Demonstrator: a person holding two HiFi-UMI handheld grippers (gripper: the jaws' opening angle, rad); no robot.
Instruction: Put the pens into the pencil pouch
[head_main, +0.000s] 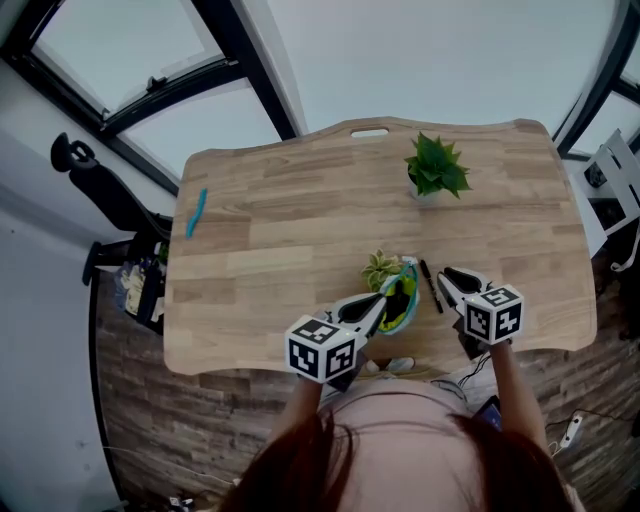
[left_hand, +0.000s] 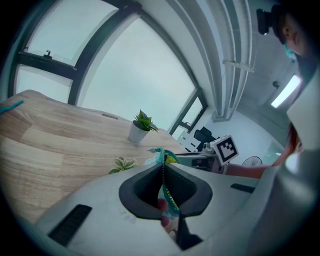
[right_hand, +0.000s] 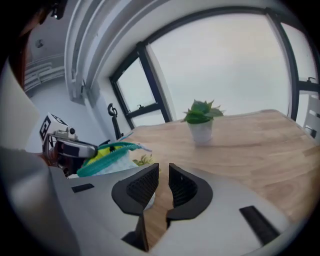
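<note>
Black pen (head_main: 431, 286): lies flat on the worktop (head_main: 300, 250), between the pencil pouch (head_main: 403, 296) and the right gripper (head_main: 452, 284), just beside both.
Long axis: runs away from the person, with the near end tilted slightly to the right.
Direction from fingers: the pen is just to the left of the right fingers (right_hand: 142, 186), on the pouch side.
Nearer hand: the right one; the left gripper (head_main: 372, 308) is occupied with the pouch.
Right fingers state: slightly apart with nothing between them; bare wood shows through the gap.
Left fingers state: closed on the pouch's teal zipper edge (left_hand: 164, 182), holding the mouth up.
Pouch location: near edge of the worktop, in front of the person, just beside a small plant (head_main: 381, 268).
Blue pen (head_main: 195, 213): near the far left edge, well apart from both grippers; it is small in the head view and is probably a pen.
Count, pens: two, one black and one blue.
Count, pouch: one.
Count, plants: two, the small plant and a potted plant (head_main: 436, 167).
Count, grippers: two.
</note>
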